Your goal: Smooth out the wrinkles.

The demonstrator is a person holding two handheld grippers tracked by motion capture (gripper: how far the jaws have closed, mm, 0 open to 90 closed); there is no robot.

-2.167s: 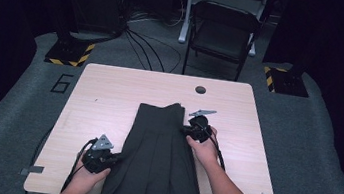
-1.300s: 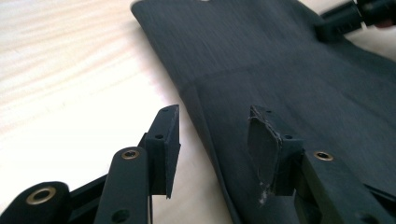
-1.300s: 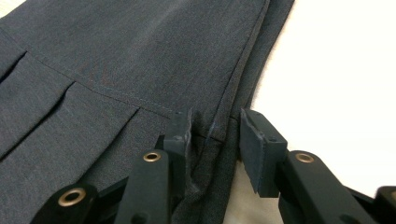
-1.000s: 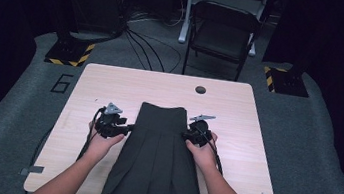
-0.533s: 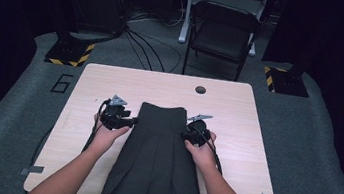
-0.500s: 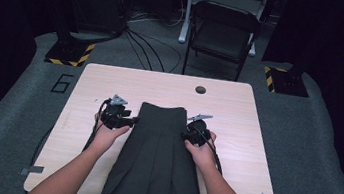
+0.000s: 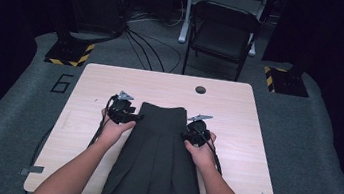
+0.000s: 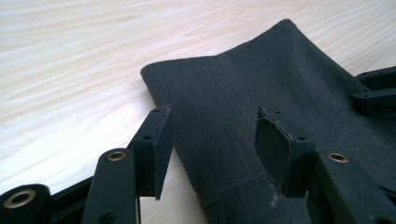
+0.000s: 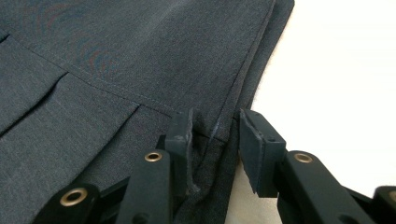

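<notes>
One dark pleated skirt [image 7: 157, 165] lies flat along the middle of the table [image 7: 250, 137], its hem at the near edge by the person and its waistband at the far end, about mid-table. It looks largely smoothed out already, pleats running straight; what seems left is a last tidy of the waistband corners and whatever fold comes after, though that is a judgement from how it lies. Two forearms reach over the skirt's near half. At the skirt's left waistband corner, the left hand-held gripper [image 8: 212, 140] has just been opening; its jaws stand wide, one on each side of the cloth edge and neither pad pressing on it. At the skirt's right side, just below the waistband seam, the right hand-held gripper [image 9: 215, 135] has its jaws drawn narrow, a raised pinch of the edge caught between them. Beyond the skirt, one dark round grommet [image 7: 200, 89] sits near the table's far edge, and farther still one folding chair [image 7: 223, 33] stands on the floor.
</notes>
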